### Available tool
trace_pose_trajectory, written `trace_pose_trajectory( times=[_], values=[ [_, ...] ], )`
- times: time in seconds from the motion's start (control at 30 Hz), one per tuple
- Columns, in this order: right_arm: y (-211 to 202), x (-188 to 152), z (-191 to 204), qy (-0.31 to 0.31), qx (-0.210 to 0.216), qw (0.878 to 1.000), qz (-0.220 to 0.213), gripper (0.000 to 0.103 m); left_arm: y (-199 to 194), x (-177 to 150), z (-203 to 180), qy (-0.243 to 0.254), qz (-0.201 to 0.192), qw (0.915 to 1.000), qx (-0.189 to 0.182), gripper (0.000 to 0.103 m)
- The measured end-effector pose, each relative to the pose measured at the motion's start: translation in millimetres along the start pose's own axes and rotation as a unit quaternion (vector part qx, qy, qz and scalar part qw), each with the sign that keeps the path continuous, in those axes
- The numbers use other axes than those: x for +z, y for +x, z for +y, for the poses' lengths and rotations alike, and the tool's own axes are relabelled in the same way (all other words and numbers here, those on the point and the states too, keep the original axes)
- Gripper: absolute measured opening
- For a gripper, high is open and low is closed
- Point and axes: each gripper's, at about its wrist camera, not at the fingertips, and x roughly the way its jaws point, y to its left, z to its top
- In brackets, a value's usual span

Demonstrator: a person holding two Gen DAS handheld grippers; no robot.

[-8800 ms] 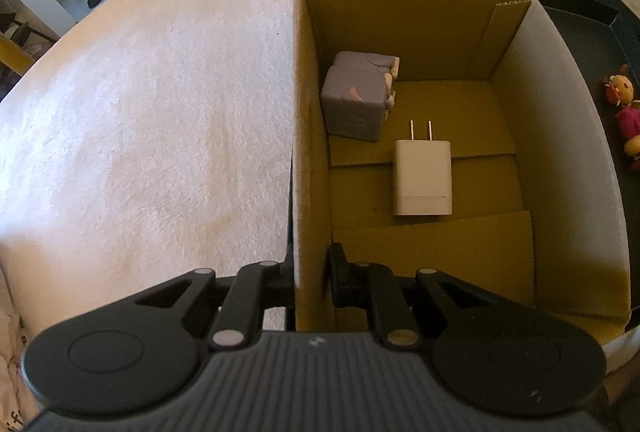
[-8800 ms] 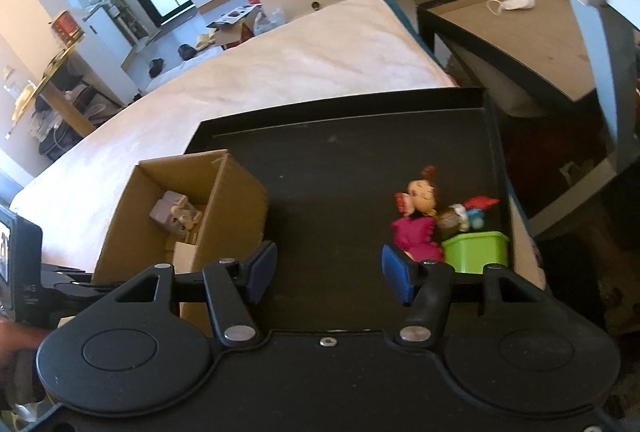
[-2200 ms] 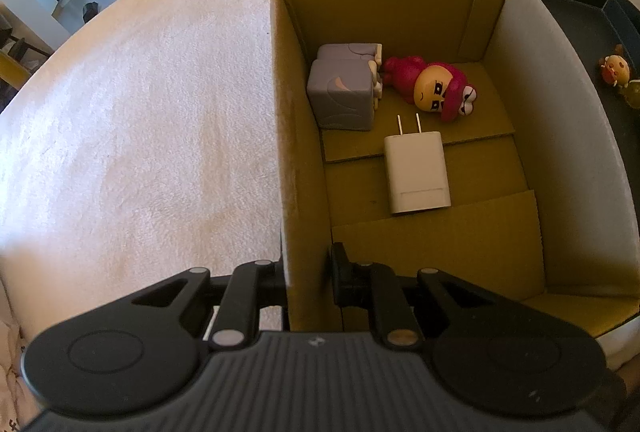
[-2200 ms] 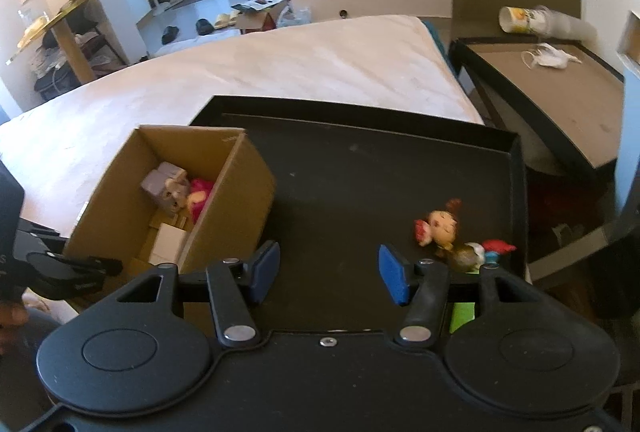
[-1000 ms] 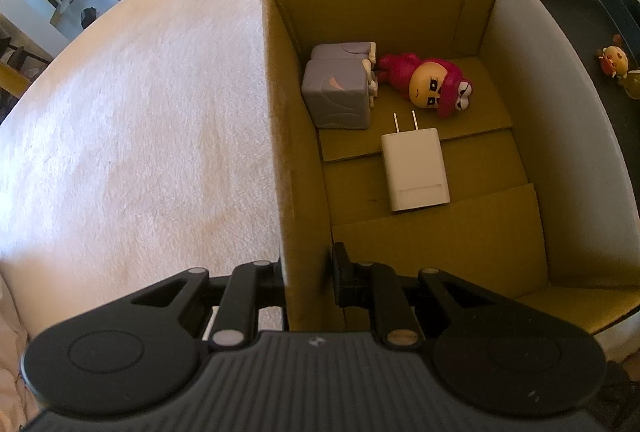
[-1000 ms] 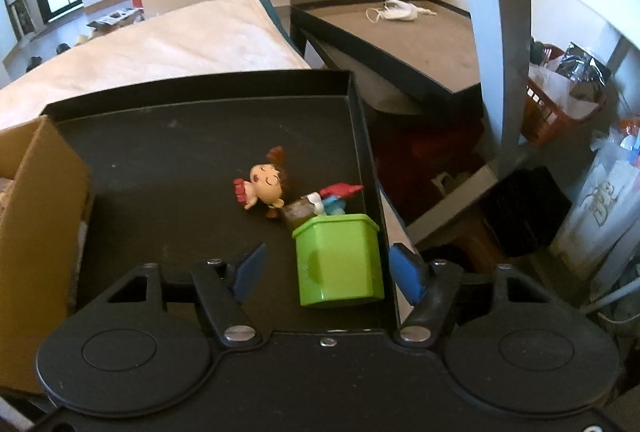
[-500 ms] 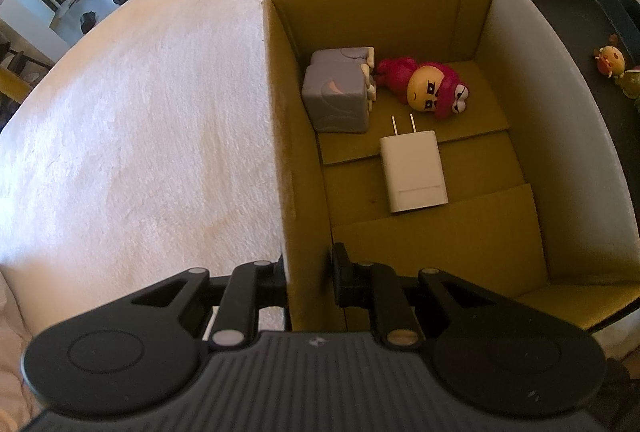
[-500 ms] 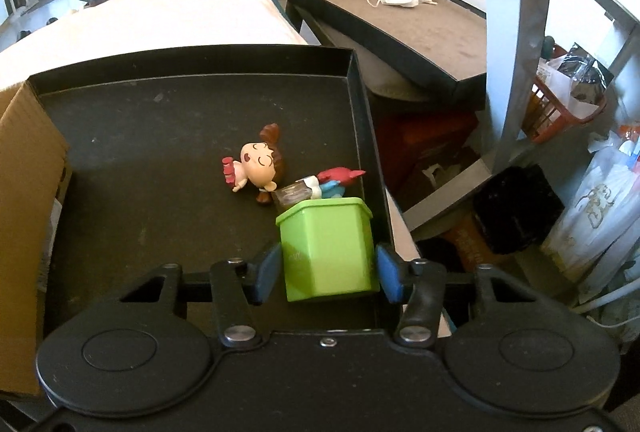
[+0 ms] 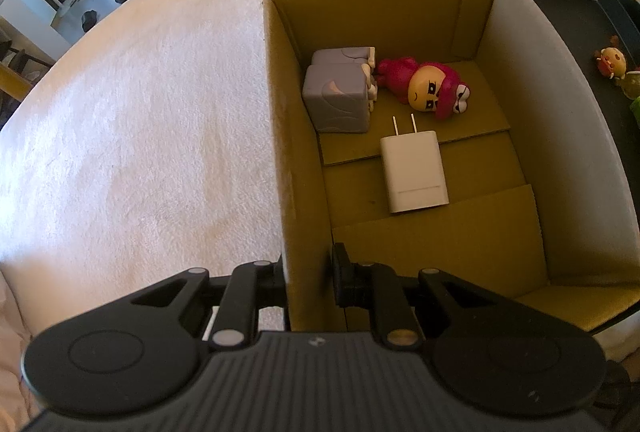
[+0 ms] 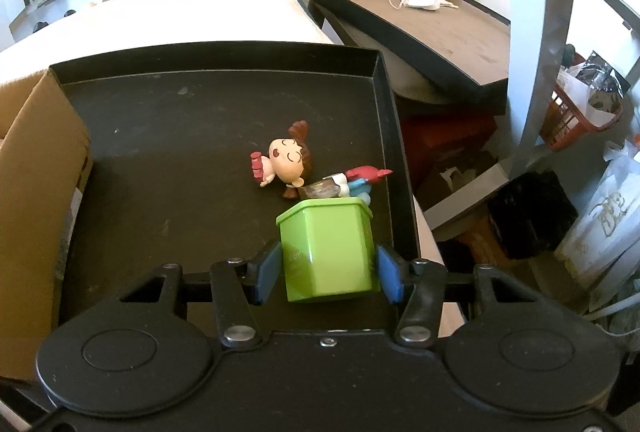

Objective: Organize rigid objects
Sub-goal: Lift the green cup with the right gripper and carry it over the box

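Note:
My left gripper (image 9: 308, 276) is shut on the near wall of the cardboard box (image 9: 568, 168). In the box lie a grey cube toy (image 9: 338, 100), a pink doll (image 9: 428, 90) and a white charger (image 9: 414, 172). In the right wrist view my right gripper (image 10: 328, 272) has its blue pads on both sides of a green box (image 10: 328, 248) on the black tray (image 10: 160, 136). A brown-haired doll (image 10: 286, 162) and a small red and blue figure (image 10: 352, 182) lie just beyond it.
The cardboard box (image 10: 36, 192) stands at the tray's left. A white bed surface (image 9: 140, 112) lies left of the box. A second black tray (image 10: 432, 20) with a cup and a mask sits behind. Clutter and a metal frame (image 10: 536, 44) are at the right.
My right gripper has closed its pads in on the green box over the last second. The left gripper keeps its hold on the box wall.

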Motion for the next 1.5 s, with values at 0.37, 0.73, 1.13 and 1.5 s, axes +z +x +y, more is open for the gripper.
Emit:
trace_pose_trajectory(
  times=[0.37, 0.73, 1.13, 1.5],
  values=[
    [7, -1, 2, -0.005, 0.004, 1.000, 0.010, 0.051, 3, -3, -2, 0.004, -0.001, 1.0000, 0.001, 0.016],
    [-12, 2, 3, -0.007, 0.030, 0.999, -0.009, 0.050, 3, -5, -2, 0.004, -0.003, 1.0000, 0.000, 0.016],
    [-38, 20, 15, -0.016, 0.054, 0.998, -0.041, 0.050, 6, -4, 3, -0.005, 0.002, 0.9999, -0.010, 0.016],
    [-58, 32, 37, -0.043, 0.081, 0.994, -0.058, 0.050, 8, -5, 3, -0.003, -0.001, 0.9999, -0.010, 0.016]
  ],
)
